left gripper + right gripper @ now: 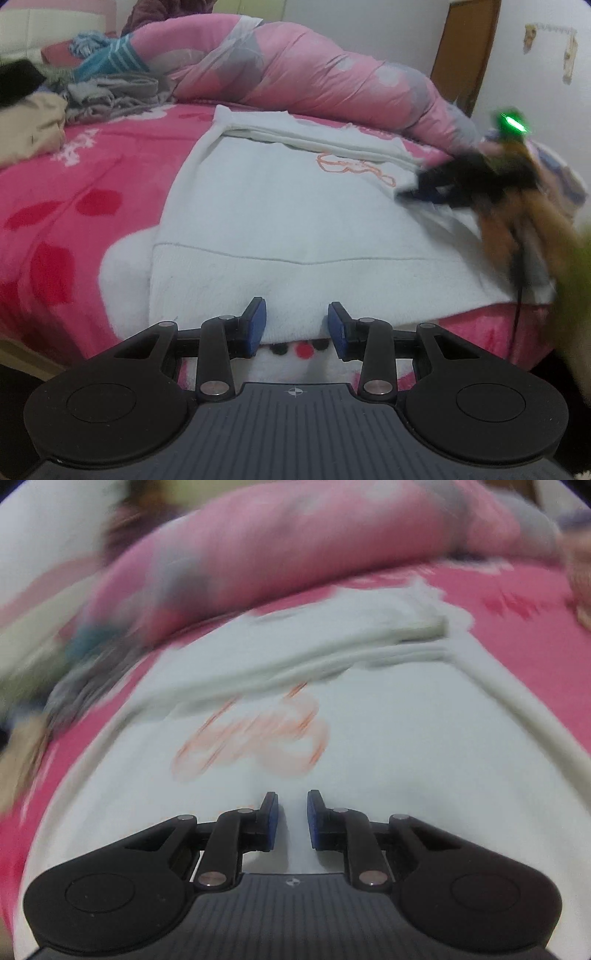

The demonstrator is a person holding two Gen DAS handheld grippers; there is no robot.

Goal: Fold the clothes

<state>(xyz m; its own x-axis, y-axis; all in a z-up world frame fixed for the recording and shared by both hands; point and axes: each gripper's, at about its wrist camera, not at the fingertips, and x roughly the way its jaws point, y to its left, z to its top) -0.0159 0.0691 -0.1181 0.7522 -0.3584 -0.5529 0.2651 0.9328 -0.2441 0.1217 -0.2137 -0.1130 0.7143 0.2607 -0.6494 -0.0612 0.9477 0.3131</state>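
A bed covered by a bright pink fleece blanket with red and white flower shapes [74, 206] fills most of both views. Along its far side lies a long rolled pink and grey quilt [314, 74], and at the far left a heap of mixed clothes [92, 88] that is too blurred and cut off to sort out.

In the middle of the blanket lies the white knitted sweater with an orange looped design on its chest [280, 221], spread flat with a sleeve folded across its far part and its ribbed hem hanging over the near edge of the bed. The right wrist view is smeared by motion, so the orange design and the folded sleeve show only as streaks.

The right gripper [292, 819] sits low over the sweater's right side, blue-padded jaws slightly apart with white cloth showing in the gap; whether they pinch it cannot be told. The left gripper [296, 326] hovers at the hem, jaws wide apart, holding nothing.
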